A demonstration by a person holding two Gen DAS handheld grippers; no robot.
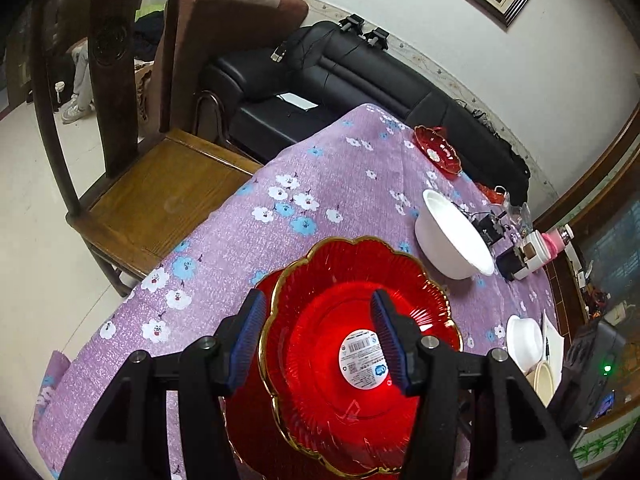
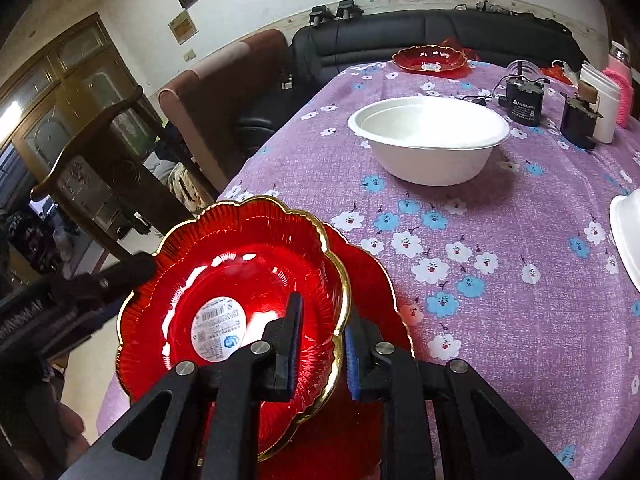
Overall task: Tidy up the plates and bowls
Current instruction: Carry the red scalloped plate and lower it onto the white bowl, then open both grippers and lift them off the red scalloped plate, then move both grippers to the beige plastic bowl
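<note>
- A purple floral cloth [image 2: 500, 216] is covering the table; a black sofa [image 2: 400, 36] and wooden chair [image 1: 132, 184] are standing beyond.
- Three red plates are showing: two stacked near [image 2: 240, 304], one far [image 2: 430, 58].
- Two white bowls: one mid-table [image 2: 428, 136], one right [image 2: 626, 240].
- The left gripper [image 1: 320, 340] is standing apart astride the top plate's rim.
- The right gripper [image 2: 322, 344] is straddling that rim, pads slightly apart.

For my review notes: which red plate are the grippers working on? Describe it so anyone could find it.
On the purple floral tablecloth, look to the near edge beside the wooden chair. The near red plate sits there, straddled by both grippers, unlike the far red plate by the sofa.
</note>
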